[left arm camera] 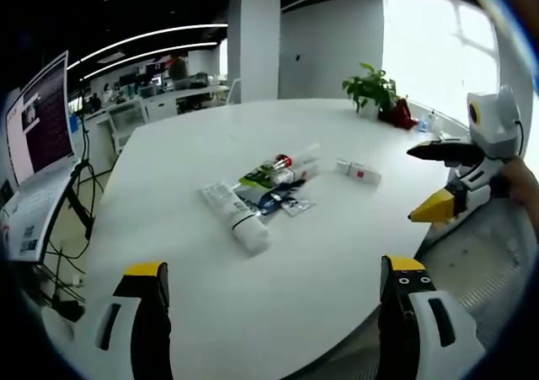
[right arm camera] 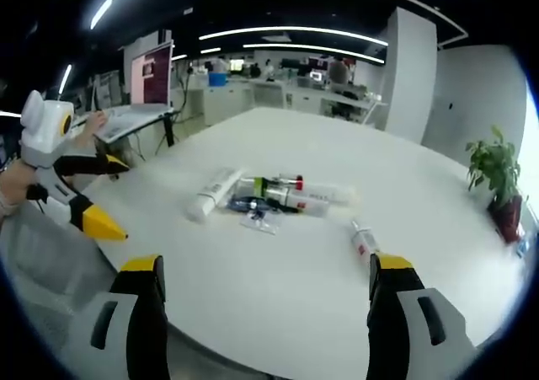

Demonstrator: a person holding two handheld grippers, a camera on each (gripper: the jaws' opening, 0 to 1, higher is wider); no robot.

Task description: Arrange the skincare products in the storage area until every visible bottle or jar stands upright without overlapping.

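Both tools are held wide apart in the jaws and nothing is gripped: the left tool (left arm camera: 274, 291) and the right tool (right arm camera: 265, 287) are each poised at the near edge of the white counter (left arm camera: 194, 152), short of the products. All the skincare items are seen lying flat in a loose cluster mid-counter, none upright. A large white tube (left arm camera: 237, 217) is laid nearest the left tool, its long axis running away from that tool at a slant, cap end nearer. Beside it a dark sachet (left arm camera: 278, 200) and a red-capped tube (left arm camera: 292, 158) are crowded together, apparently touching or overlapping. A small tube (right arm camera: 364, 242) is set well apart, just ahead of the right tool's right jaw, so that one is judged the right tool's easier pick.
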